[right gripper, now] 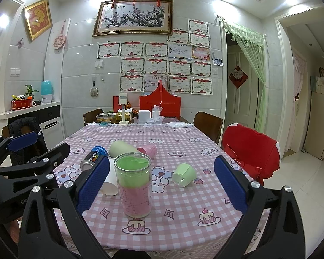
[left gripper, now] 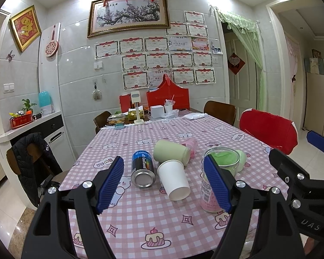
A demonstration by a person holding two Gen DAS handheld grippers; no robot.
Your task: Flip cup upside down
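Note:
A clear cup (right gripper: 135,185) stands upright on the checked tablecloth (right gripper: 183,205), with a green layer over a pink layer inside. It also shows in the left wrist view (left gripper: 218,179), partly behind my finger. My right gripper (right gripper: 162,191) is open and empty, its jaws wide apart, the cup just ahead and left of centre between them. My left gripper (left gripper: 164,184) is open and empty, above the table's near edge. A white paper cup (left gripper: 175,181) lies on its side between the left jaws' line of sight.
A blue can (left gripper: 143,169), a pale green tumbler (left gripper: 171,152) and a pink cup (right gripper: 148,150) lie on their sides mid-table. A small green cup (right gripper: 183,173) lies to the right. A red-covered chair (right gripper: 251,151) stands at the table's right side. Boxes and containers (right gripper: 144,115) crowd the far end.

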